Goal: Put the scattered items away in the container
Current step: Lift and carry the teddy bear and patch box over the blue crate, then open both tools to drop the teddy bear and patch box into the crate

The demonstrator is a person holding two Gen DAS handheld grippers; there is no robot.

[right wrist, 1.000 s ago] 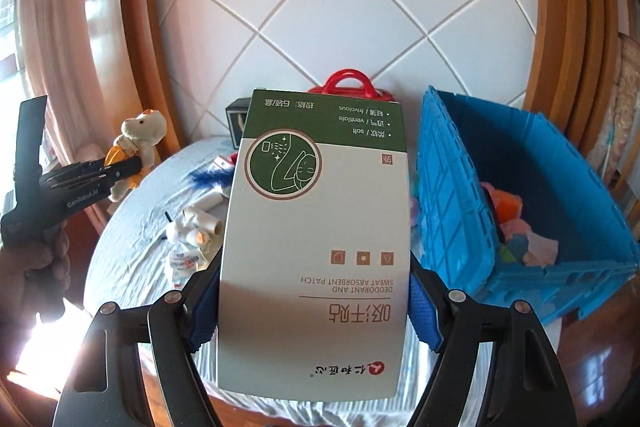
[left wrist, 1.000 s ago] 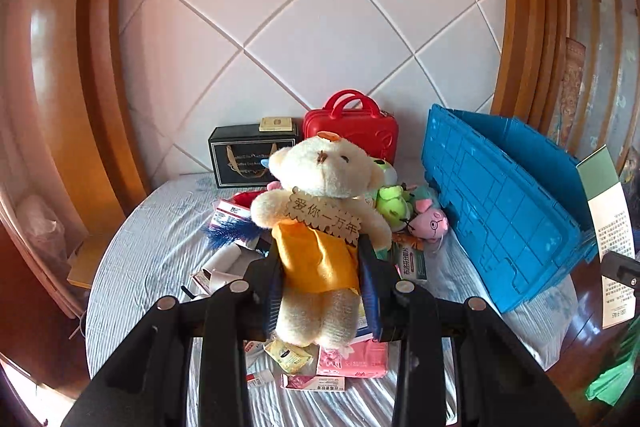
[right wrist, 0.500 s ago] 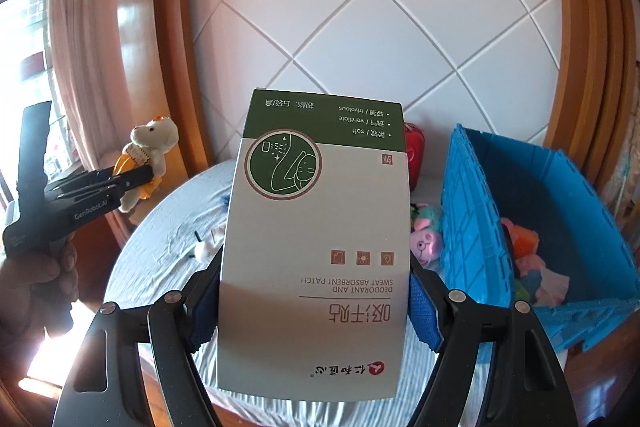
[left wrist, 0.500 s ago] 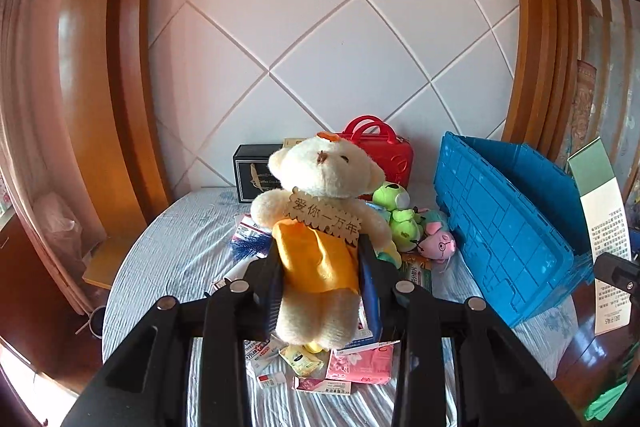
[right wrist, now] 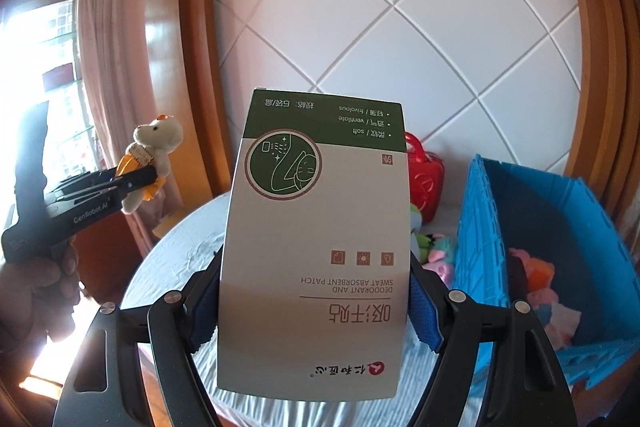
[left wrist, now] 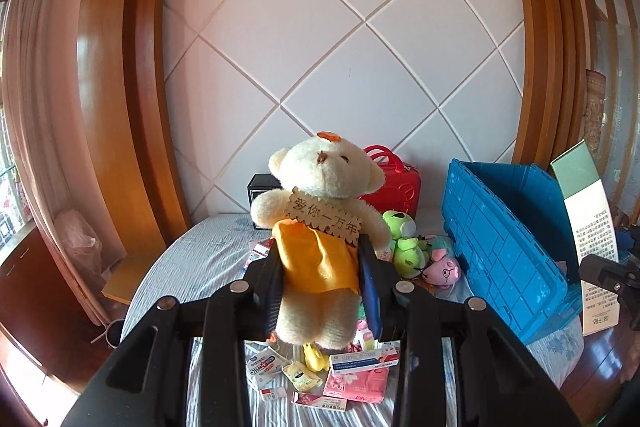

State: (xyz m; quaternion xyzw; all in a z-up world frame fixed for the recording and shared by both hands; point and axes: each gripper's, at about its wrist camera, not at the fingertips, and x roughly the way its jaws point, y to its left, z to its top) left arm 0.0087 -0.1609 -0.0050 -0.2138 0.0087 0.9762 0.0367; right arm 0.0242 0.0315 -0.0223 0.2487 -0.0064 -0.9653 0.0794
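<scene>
teddy bear, cream with an orange bib and a cardboard tag across its chest, sits upright between the pads of the left gripper, which is closed on its belly and holds it up in the air above the desk. the right gripper is closed on the sides of a flat green-and-white box printed "deodorant and sweat absorbent patch"; the box stands on end with its print upside down and fills the middle of the right wrist view. in that view the left gripper and the bear show at the far left, raised well above the desk edge.

the blue container stands at the right end of the desk, open, with soft coloured items already lying in its bottom. just beside its near wall lie a green frog plush and a pink pig plush. small packets and medicine boxes lie scattered on the striped cloth below the bear. a red handbag and a black box stand at the back against the wall.
</scene>
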